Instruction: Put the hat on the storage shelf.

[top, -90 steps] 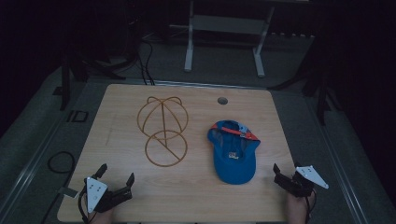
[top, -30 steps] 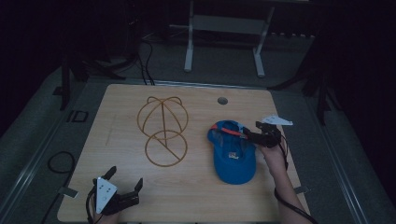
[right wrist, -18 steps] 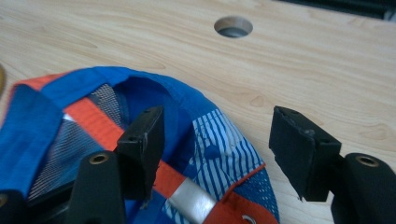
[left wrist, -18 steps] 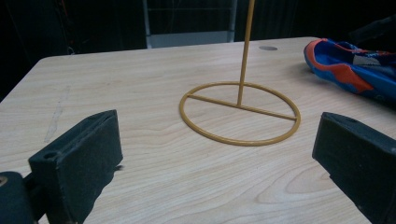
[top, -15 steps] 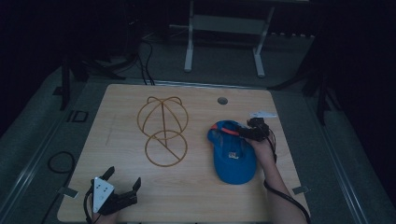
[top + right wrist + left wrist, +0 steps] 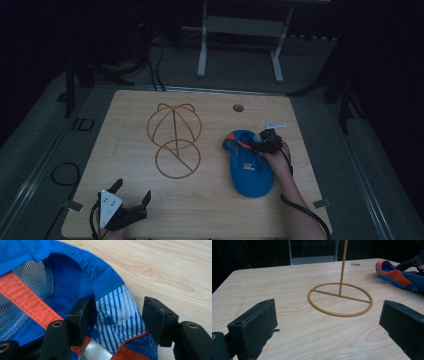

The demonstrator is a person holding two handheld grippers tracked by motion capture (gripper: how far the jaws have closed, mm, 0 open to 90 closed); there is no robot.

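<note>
Worktop (image 6: 150,210): pale wood, seen from above, with dark floor all around and a small round hole (image 6: 238,107) near its far edge.
Wire stand (image 6: 173,139): gold wire hat frame left of centre; a ring base flat on the wood with an upright rod and domed loops above it.
Cap (image 6: 250,167): blue with orange trim, lying on the right half of the worktop, well apart from the wire stand. Its long axis runs from far to near; the open back end points away from the person.
Right gripper (image 6: 264,144): at the cap's far right edge, much the nearer of the two. Its jaws have just been closing and stand about half open, one inside the cap's opening, the other outside, with the blue striped rim panel (image 6: 117,315) between them. The pads do not yet press on the cloth.
Left gripper (image 6: 131,212): at the near left corner, jaws wide apart and holding nothing, pointing towards the stand's ring base (image 6: 340,300).
Obstacles: bare wood lies between cap and stand; nothing blocks a carry across to the left.
</note>
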